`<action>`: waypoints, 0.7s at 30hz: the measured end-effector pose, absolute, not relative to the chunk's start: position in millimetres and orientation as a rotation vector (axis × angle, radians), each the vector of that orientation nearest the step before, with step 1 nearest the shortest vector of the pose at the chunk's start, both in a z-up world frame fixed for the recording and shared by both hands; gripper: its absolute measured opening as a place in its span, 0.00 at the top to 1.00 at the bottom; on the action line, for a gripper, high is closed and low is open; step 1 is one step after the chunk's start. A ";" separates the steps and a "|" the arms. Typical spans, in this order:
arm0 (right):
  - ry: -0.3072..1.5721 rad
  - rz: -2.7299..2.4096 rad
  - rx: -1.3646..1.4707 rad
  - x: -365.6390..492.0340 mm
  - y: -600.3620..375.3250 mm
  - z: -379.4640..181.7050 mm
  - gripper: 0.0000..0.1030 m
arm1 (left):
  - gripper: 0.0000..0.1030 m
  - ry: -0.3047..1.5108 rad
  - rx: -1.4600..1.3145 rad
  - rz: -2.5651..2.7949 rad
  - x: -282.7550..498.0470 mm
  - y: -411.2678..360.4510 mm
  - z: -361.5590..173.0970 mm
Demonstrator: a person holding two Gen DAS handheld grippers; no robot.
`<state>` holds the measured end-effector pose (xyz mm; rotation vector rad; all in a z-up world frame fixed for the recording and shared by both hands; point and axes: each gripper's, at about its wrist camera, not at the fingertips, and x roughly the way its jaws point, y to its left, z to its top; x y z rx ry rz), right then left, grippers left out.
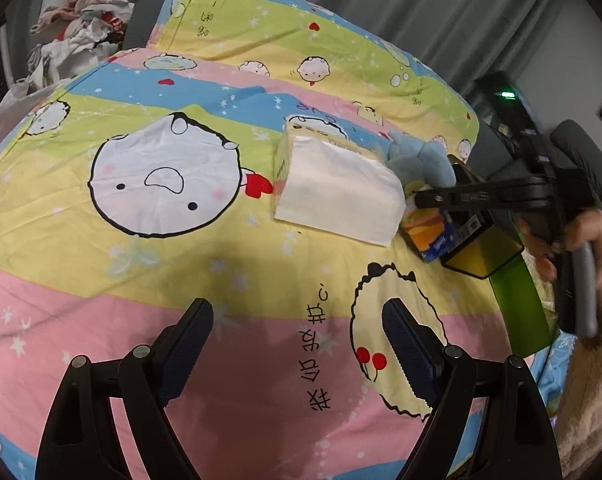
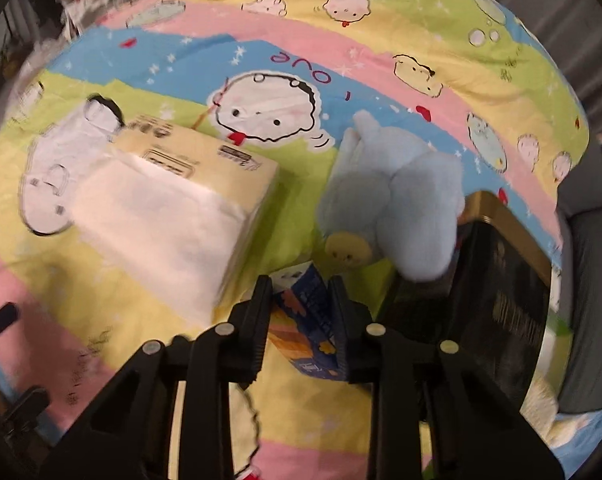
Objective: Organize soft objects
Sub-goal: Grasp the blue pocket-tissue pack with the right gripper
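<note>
Now right tongs [image 2: 301,292] pinch the blue packet [image 2: 307,320] — left tongs [image 1: 297,328] gape.

Blue plush toy [image 2: 401,208] beside tissue pack [image 2: 173,208]; bedsheet [image 2: 381,40] beneath

A: The cartoon-printed cotton bedsheet [image 1: 173,264] looks matt, softly creased. The pale-blue plush toy [image 2: 405,200]?

B: Fuzzy pile, matt. The cream tissue pack [image 2: 173,208] has a thin plastic wrap with a faint sheen.

A: And the small blue printed carton [image 2: 307,320] looks like smooth card; the black box with gold edges [image 2: 501,292] is glossy.
</note>
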<state>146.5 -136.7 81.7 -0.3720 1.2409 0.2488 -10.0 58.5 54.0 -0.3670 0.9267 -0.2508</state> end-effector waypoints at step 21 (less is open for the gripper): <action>1.195 0.508 0.261 38.1 -119.8 72.1 0.70 | 0.16 0.905 -0.401 -0.199 -14.1 68.9 58.0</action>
